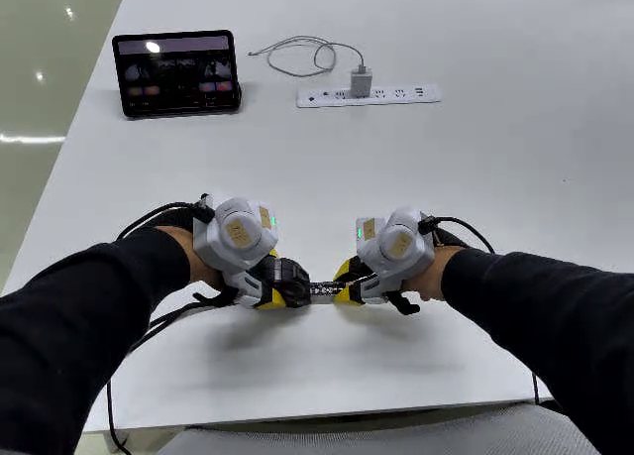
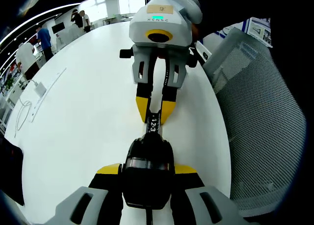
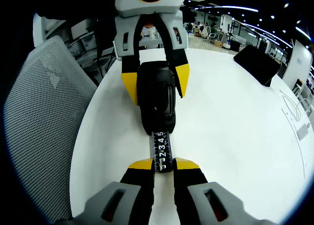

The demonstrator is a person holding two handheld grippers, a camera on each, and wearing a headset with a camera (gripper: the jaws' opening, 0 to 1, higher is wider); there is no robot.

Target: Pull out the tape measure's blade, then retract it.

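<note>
Head view looks down on a white bench (image 1: 446,168). At its far left lies a tablet (image 1: 176,72) with a lit screen, and to the right of it a looped cable (image 1: 297,56) runs to a charger (image 1: 361,81) plugged into a power strip (image 1: 369,95). Near the front edge, two black-sleeved arms hold the grippers tip to tip. The left gripper (image 1: 272,280) has its fingers (image 2: 109,169) closed on the sides of the black tape measure (image 1: 290,282), which sits low over the bench; I cannot tell whether it touches. A short run of blade (image 1: 324,288) bridges the small gap to the right gripper (image 1: 345,284), whose yellow-tipped fingers are pinched shut on the blade's end. In the left gripper view the case sits between the yellow tips, and the blade, marked 1 2 3, runs forward into the other gripper's tips. A mesh chair (image 2: 260,112) stands just beside the bench edge, and people (image 2: 43,38) stand far back in the room. In the right gripper view numerals up to 5 read between the case mouth and the closed tips.
</note>
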